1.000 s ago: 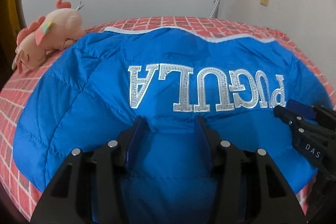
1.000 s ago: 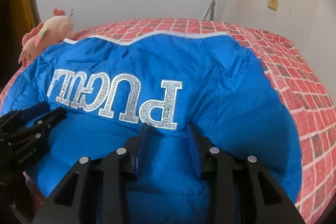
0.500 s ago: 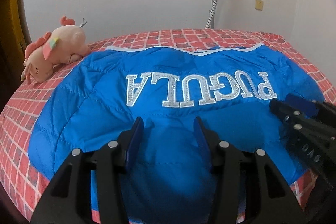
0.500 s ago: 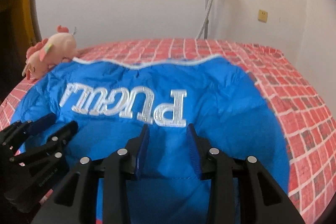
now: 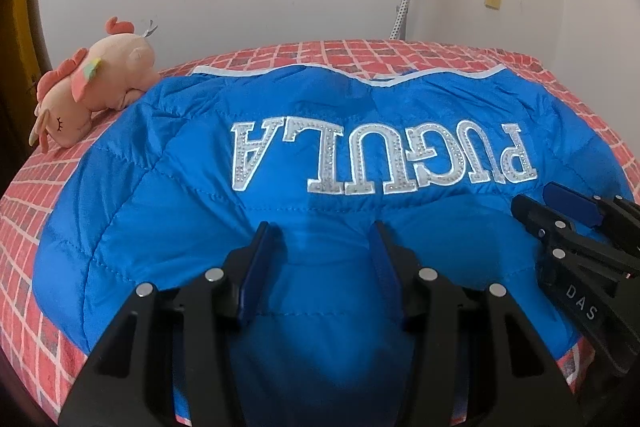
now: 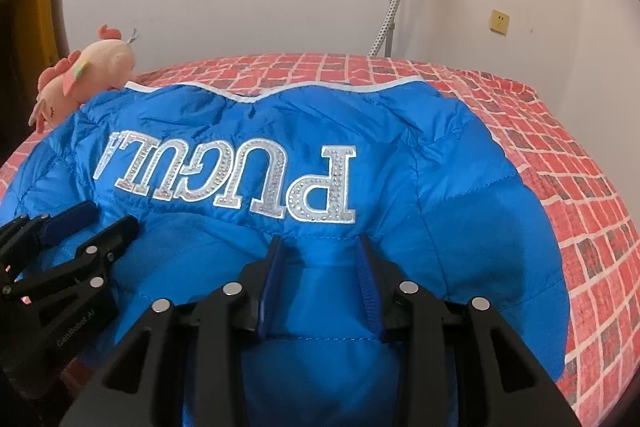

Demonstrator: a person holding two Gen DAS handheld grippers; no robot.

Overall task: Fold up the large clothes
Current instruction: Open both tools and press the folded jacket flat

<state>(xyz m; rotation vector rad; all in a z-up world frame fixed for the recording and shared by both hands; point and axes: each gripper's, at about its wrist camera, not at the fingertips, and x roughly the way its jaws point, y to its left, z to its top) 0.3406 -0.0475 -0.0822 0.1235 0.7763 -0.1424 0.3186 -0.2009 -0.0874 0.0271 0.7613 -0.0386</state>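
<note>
Both views are sitting lower and closer to the blue jacket (image 5: 168, 223) than half a second ago. The left gripper (image 5: 322, 233) and right gripper (image 6: 318, 247) are each gripping a raised fold of its near hem on the bed (image 5: 24, 211).

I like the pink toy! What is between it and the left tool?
Just the blue jacket, puffed up on the bed. The left view shows it reaching from the left tool to the toy.
</note>
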